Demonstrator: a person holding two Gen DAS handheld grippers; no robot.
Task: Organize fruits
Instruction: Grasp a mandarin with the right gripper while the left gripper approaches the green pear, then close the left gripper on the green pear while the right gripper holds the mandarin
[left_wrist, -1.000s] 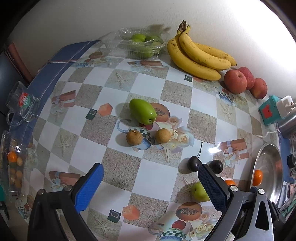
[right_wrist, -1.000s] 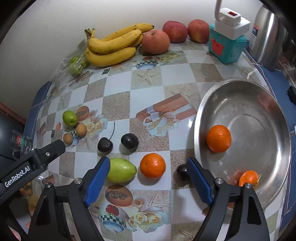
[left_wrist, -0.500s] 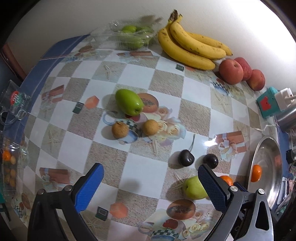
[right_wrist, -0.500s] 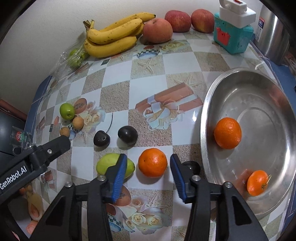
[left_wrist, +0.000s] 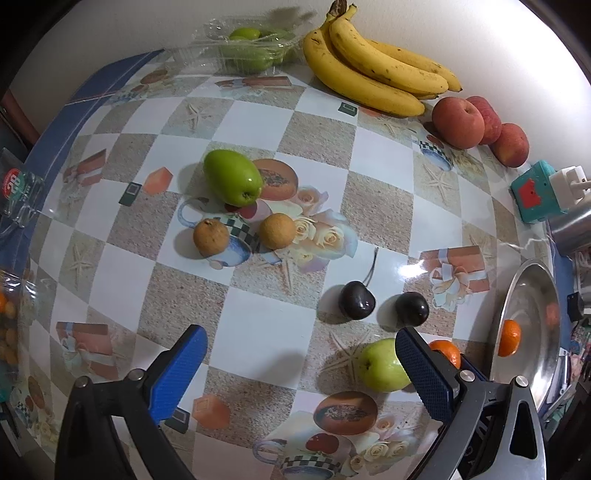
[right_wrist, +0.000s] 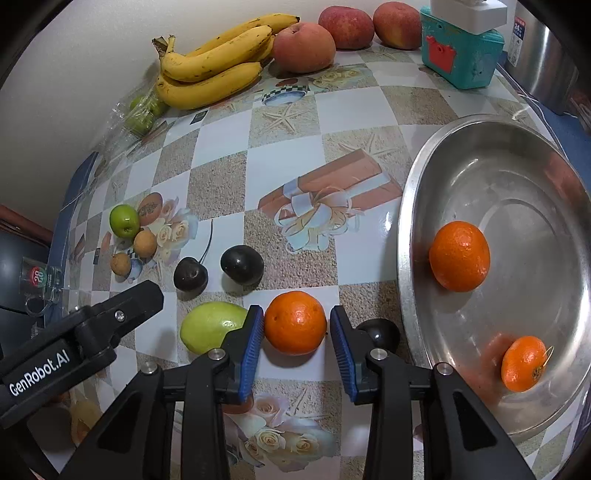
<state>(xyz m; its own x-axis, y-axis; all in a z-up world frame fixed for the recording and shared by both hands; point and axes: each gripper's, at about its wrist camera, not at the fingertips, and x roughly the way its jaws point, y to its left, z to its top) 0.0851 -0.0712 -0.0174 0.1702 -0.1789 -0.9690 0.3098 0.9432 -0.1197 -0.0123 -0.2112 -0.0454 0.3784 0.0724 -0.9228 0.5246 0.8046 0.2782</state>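
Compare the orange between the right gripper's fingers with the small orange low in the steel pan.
The orange on the table looks bigger and whole and round; the small orange lies on its side, stem end showing. The first rests on the tablecloth with the right gripper closing around it; the second sits untouched in the steel pan. Both are bright orange citrus with dimpled skin.

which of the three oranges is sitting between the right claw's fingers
The orange on the tablecloth, left of the steel tray. The closing right claw straddles it; the other two lie inside the tray.
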